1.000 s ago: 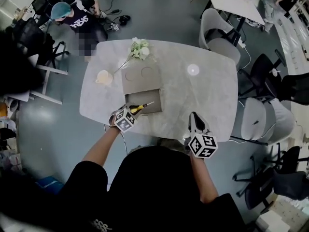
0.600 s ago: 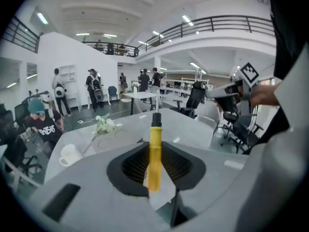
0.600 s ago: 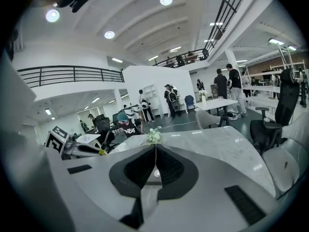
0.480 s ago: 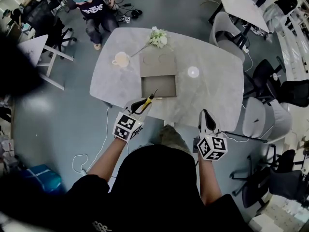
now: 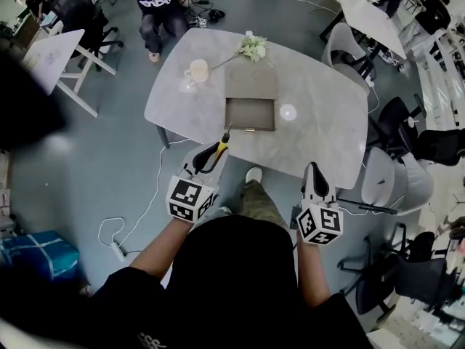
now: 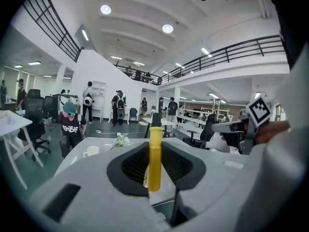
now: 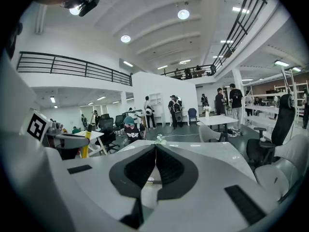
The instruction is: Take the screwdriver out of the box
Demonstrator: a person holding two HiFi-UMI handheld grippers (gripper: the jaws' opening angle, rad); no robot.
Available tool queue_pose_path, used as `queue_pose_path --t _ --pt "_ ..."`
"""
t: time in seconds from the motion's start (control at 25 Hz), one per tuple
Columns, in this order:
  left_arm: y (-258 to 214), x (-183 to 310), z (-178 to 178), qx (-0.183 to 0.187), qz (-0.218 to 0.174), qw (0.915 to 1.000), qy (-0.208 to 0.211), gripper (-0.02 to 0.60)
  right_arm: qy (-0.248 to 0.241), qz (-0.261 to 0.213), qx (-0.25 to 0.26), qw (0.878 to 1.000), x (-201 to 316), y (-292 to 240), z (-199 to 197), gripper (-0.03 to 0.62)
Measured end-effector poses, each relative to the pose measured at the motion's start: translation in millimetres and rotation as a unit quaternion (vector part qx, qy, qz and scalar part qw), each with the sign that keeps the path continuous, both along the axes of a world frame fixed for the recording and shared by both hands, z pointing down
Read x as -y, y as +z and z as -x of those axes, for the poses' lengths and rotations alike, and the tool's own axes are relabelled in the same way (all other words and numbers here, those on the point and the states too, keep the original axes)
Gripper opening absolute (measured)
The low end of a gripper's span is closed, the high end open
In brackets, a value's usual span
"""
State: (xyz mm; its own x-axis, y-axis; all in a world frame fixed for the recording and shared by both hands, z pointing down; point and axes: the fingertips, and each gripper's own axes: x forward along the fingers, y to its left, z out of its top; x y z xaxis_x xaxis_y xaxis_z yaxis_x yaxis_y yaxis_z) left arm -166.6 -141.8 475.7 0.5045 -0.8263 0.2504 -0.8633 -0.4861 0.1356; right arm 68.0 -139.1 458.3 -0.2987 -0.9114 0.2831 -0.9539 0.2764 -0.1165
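Observation:
A screwdriver (image 5: pixel 221 148) with a yellow handle and a black tip is clamped in my left gripper (image 5: pixel 214 153), held in the air in front of the table's near edge, away from the box. In the left gripper view the yellow handle (image 6: pixel 154 158) stands upright between the dark pads. The open grey box (image 5: pixel 251 114) lies on the table, with its lid (image 5: pixel 251 83) folded back behind it. My right gripper (image 5: pixel 314 171) hovers to the right, off the table; its jaws (image 7: pixel 155 154) meet with nothing between them.
The pale oval table (image 5: pixel 323 115) also bears a cup (image 5: pixel 196 70), a bunch of white flowers (image 5: pixel 253 46) and a small white disc (image 5: pixel 288 111). A seated person (image 5: pixel 158 6) is behind the table. Chairs (image 5: pixel 389 177) stand on the right, and a cable (image 5: pixel 138 217) lies on the floor.
Both grippers have drawn back from the table and risen. The left one carried the screwdriver away from the box and rolled, so the tool now points away from me.

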Motion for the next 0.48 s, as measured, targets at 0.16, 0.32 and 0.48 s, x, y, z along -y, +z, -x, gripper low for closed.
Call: queue_pose_path --t 0.16,0.32,0.48 --pt "-13 -21 15 0.018 -0.018 0.9993 -0.028 0.089 -0.009 -0.01 -0.017 1.0 -13 -8 4 0.011" --pt "-13 -40 33 0.007 -0.016 0.9984 -0.055 0.089 -0.018 -0.016 -0.034 0.999 -19 -6 20 0.011" --pt "-14 -50 36 0.011 -0.022 0.9979 -0.06 0.089 -0.035 -0.017 -0.037 0.999 -25 -4 38 0.011"
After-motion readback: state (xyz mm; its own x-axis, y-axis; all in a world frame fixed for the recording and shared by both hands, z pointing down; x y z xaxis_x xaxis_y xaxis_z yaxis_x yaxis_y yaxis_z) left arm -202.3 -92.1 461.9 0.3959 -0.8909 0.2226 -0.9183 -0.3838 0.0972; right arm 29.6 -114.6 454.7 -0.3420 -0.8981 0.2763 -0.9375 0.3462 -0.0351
